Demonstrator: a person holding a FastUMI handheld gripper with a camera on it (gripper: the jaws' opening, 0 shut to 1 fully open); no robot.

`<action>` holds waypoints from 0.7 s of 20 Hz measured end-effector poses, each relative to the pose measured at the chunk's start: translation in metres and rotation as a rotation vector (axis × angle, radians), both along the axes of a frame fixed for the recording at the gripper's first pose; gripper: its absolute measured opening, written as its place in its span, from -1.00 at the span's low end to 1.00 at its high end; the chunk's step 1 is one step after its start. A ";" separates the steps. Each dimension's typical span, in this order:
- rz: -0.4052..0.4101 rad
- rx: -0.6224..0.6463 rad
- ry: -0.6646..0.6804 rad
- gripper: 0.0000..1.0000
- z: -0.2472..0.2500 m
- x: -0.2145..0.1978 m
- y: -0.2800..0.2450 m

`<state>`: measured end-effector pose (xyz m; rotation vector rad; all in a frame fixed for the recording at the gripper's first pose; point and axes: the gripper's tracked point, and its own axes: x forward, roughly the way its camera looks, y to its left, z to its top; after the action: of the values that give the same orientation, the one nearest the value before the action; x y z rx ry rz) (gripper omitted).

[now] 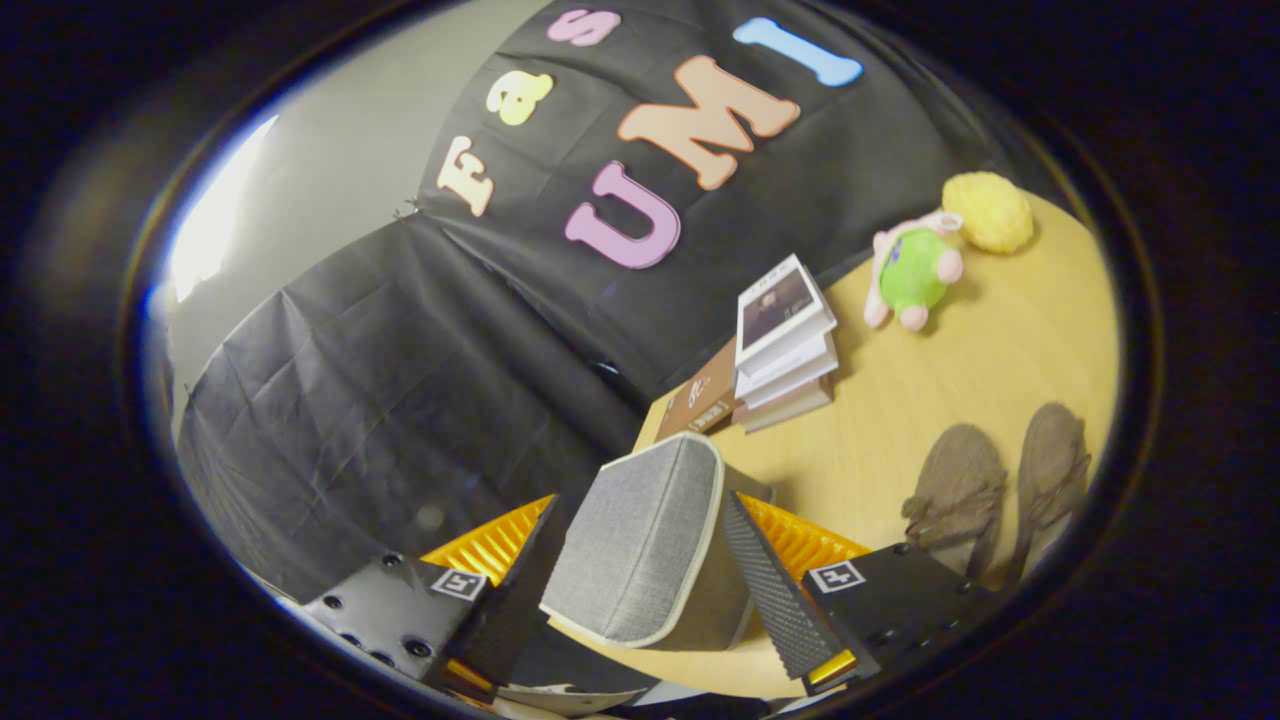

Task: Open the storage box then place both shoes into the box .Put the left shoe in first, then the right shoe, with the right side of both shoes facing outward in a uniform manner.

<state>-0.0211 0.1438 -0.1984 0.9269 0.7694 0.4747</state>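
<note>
A grey fabric lid [640, 545] with pale piping, the storage box's lid, sits between my fingers, tilted up off the wooden table [900, 420]. My gripper [642, 510] is shut on it, one finger [515, 590] against its left edge and the other finger [765, 580] against its piped right edge. The box body under the lid is mostly hidden. Two brown suede shoes [955, 490] [1050, 465] lie side by side on the table beyond the right finger, apart from the lid.
A stack of books [785, 340] stands beyond the lid near the table's back edge, with a brown book [700, 400] leaning beside it. Farther off are a green and pink plush toy [915, 270] and a yellow fluffy ball [990, 210].
</note>
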 end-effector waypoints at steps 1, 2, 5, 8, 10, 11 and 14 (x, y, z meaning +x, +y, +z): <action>0.011 0.028 0.034 0.98 -0.007 -0.004 0.005; 0.020 0.060 0.057 0.98 -0.010 -0.007 0.010; 0.054 0.152 0.138 0.97 -0.020 -0.024 0.024; 0.081 0.212 0.226 0.98 -0.035 -0.037 0.036; 0.096 0.257 0.281 0.97 -0.049 -0.046 0.043; 0.104 0.276 0.308 0.97 -0.053 -0.052 0.048; 0.117 0.328 0.381 0.97 -0.064 -0.064 0.056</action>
<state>-0.0849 0.1999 -0.2627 1.3055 1.1171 0.5439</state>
